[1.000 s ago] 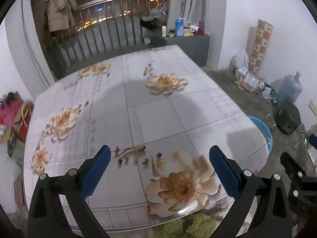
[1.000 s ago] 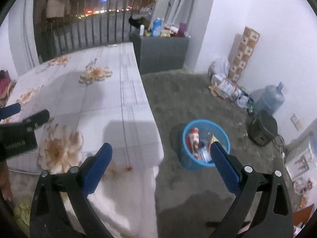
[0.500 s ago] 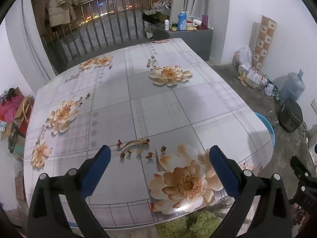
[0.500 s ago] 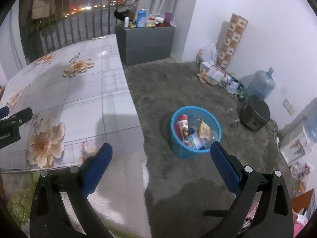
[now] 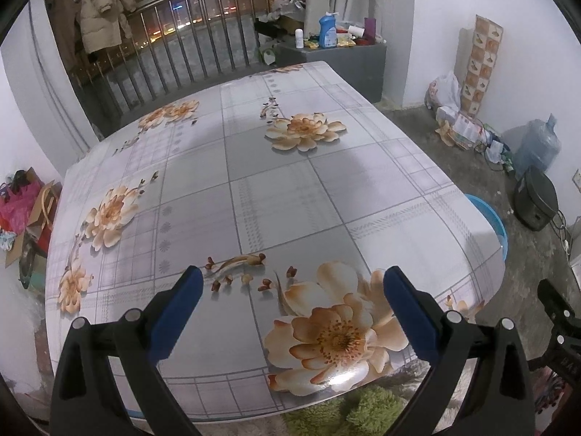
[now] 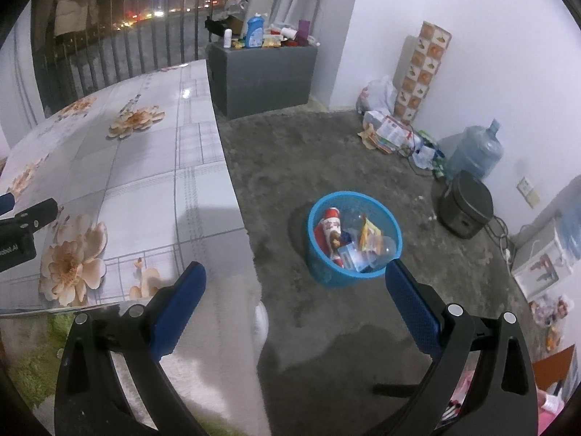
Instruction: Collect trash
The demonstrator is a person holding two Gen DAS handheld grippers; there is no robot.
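Note:
A blue plastic basket stands on the floor right of the table, holding a red-and-white can, wrappers and clear plastic. Its rim peeks out past the table's right edge in the left wrist view. My left gripper hangs open over the near end of the floral table, nothing between its blue pads. My right gripper is open above the floor, short of the basket and nearer the table's corner. The left gripper's tip shows at the left edge of the right wrist view.
A grey cabinet with bottles stands beyond the table. Along the right wall lie bags and papers, a water jug and a dark round appliance. A railing runs behind. Green fluffy cloth lies under the table's near edge.
Both grippers drew back and rose a little: more of the table shows in the left view, and the basket sits farther out and more central in the right view. Both stayed open.

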